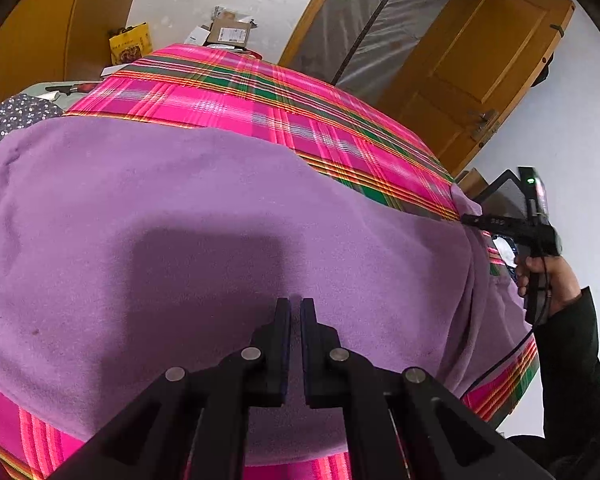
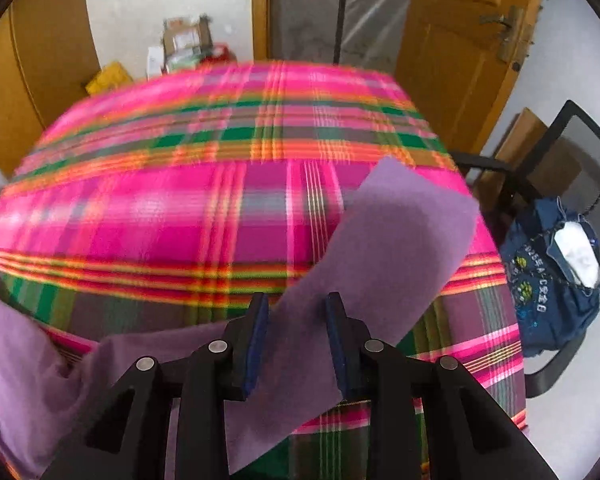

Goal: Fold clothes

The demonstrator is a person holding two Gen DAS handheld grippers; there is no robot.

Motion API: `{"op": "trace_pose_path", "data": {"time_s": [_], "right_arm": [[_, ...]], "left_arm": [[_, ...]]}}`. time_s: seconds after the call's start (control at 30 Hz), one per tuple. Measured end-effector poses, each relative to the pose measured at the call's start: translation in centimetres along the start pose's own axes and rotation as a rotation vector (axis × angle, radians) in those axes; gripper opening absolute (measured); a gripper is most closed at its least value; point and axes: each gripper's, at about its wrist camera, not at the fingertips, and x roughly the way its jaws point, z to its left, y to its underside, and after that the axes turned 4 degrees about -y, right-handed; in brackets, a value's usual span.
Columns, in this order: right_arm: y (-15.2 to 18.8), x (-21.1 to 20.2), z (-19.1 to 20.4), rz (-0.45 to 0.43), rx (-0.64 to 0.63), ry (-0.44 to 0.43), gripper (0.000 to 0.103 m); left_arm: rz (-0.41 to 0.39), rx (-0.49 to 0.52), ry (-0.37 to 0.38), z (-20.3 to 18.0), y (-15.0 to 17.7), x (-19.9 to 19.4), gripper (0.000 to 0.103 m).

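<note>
A table under a pink, green and orange plaid cloth [image 1: 284, 96] is filling most of both views. Spread across its near half, a purple fleece garment [image 1: 148, 216] is lying mostly flat, its far edge running across the plaid and its right side drooping over the table edge. A narrow purple strip of the same garment [image 2: 404, 236] is lifting off the cloth in the right wrist view, slanting up and to the right, clear of the table surface at its far end.

A wooden door [image 1: 476, 64] is standing open behind the table, beside a plastic-covered opening. A black mesh chair [image 2: 572, 152] is standing just beside the table's right side, carrying a dark blue embroidered bag [image 2: 548, 280]. Cardboard boxes [image 1: 228, 32] are lying on the floor beyond the far edge.

The left gripper [image 1: 296, 308] is hanging just over the flat purple fabric with its jaws nearly together; whether any fabric is pinched between them cannot be told. The right gripper [image 2: 296, 304] is standing about half open, the purple strip passing between its fingers; whether the pads are pressing on the strip cannot be told. A hand [image 1: 540, 276] in a dark sleeve is holding that gripper at the garment's right corner.
</note>
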Motion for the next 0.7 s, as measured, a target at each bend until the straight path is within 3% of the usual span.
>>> {"op": "trace_pose_path", "data": {"time_s": [0.1, 0.13, 0.23, 0.5, 0.7], "right_arm": [[0.0, 0.2, -0.2, -0.010, 0.006, -0.008, 0.028], [0.1, 0.1, -0.3, -0.017, 0.003, -0.017, 0.016], [0.4, -0.3, -0.8, -0.039, 0.014, -0.048, 0.006], [2.3, -5.2, -4.3, -0.187, 0.122, -0.139, 0.005], [6.4, -8.6, -7.7, -0.230, 0.225, -0.151, 0.005]], "left_arm": [[-0.007, 0.013, 0.000, -0.5, 0.1, -0.4, 0.003], [-0.009, 0.017, 0.002, -0.6, 0.1, -0.5, 0.003], [-0.013, 0.030, 0.007, -1.1, 0.1, -0.8, 0.003], [-0.017, 0.082, 0.043, -3.5, 0.0, -1.1, 0.003], [0.006, 0.147, 0.087, -6.1, 0.3, -0.7, 0.003]]}}
